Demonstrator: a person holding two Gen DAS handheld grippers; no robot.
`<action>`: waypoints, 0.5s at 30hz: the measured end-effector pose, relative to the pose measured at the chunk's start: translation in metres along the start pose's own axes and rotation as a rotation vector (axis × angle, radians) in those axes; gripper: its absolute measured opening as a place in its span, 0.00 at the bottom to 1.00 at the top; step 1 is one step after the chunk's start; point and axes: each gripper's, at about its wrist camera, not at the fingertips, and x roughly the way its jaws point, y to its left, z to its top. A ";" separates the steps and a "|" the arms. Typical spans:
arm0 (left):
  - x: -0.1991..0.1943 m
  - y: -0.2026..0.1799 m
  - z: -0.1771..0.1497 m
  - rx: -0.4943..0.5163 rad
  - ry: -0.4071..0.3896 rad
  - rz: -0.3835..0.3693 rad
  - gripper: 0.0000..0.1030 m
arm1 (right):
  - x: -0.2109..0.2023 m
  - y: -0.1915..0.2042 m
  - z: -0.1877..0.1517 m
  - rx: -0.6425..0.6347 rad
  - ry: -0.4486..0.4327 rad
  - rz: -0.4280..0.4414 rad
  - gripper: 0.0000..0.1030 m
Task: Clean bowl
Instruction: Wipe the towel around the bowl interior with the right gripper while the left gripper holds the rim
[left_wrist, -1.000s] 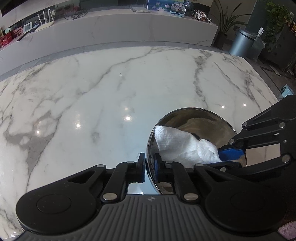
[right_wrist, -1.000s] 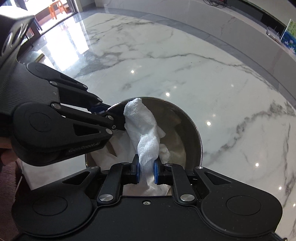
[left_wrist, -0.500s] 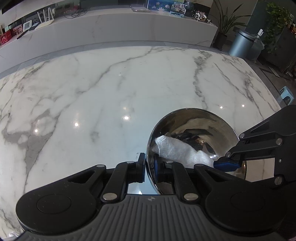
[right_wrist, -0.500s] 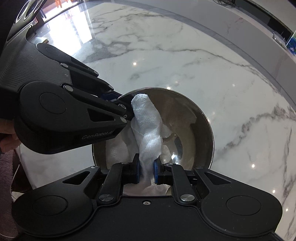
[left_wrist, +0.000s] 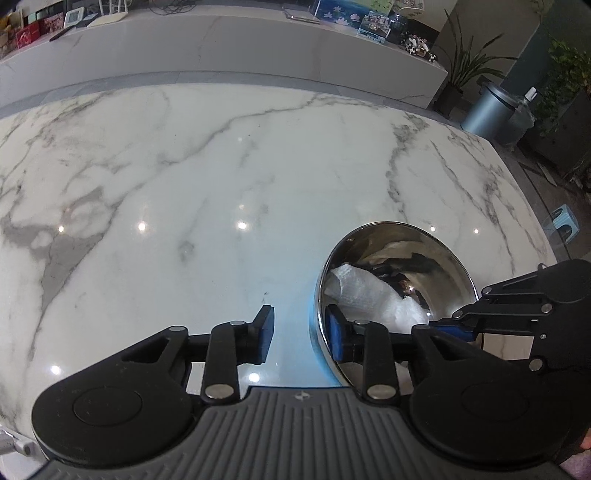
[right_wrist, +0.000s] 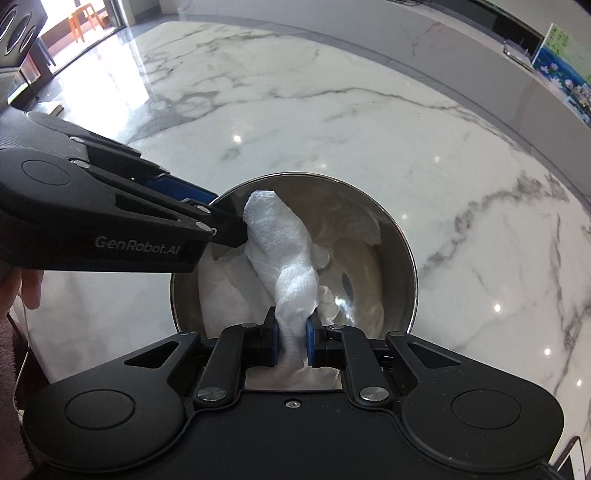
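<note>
Marble table (left_wrist: 221, 177) fills frame. Steel bowl (left_wrist: 443, 258) lower right, rim between my left tongs (left_wrist: 299, 334), spread loose around it. Right tongs (right_wrist: 291, 338) clench twisted towel (right_wrist: 284, 251) inside, for wiping.

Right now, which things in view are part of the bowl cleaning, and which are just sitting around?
Part of the job:
- steel bowl
- white paper towel, clamped in the right gripper
- left gripper, open astride the bowl's rim

Just lying about:
- marble table
- grey bin
- potted plant
- blue stool
</note>
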 end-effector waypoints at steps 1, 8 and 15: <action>-0.001 0.001 -0.001 -0.014 0.001 -0.006 0.31 | -0.001 -0.001 -0.001 0.007 -0.002 -0.004 0.11; -0.001 0.004 -0.003 -0.059 -0.004 -0.023 0.31 | 0.001 -0.002 -0.002 0.021 -0.012 -0.010 0.11; 0.006 -0.009 -0.002 0.002 -0.005 -0.007 0.10 | 0.006 0.004 0.001 -0.006 -0.010 0.011 0.11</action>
